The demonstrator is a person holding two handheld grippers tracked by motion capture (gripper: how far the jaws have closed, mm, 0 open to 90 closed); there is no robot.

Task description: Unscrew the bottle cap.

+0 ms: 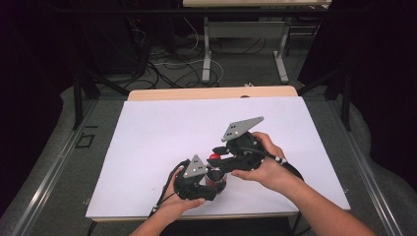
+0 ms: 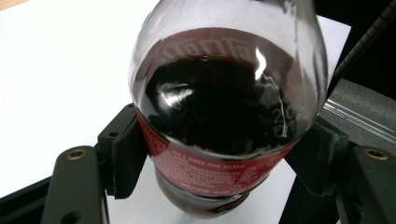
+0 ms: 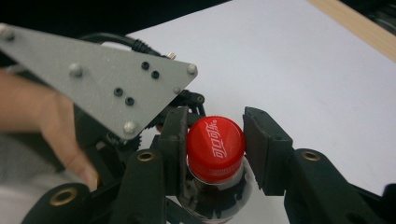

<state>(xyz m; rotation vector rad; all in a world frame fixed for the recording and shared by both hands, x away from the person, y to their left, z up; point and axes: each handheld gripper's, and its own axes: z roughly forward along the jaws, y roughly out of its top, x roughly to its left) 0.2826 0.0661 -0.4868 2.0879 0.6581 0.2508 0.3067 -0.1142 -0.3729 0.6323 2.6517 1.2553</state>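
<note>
Now my left gripper (image 2: 219, 154) clamps the cola bottle (image 2: 224, 121) by its labelled body near the table's (image 1: 147, 137) near edge — my right gripper (image 3: 215, 149) pinches its red cap (image 3: 215, 147) from above.

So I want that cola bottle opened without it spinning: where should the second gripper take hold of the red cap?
Grip the red cap across its ribbed side wall, coming from above along the bottle's upright axis. The round cap sits between the right gripper's pads, while the left gripper clamps the labelled body, steadying it.
</note>
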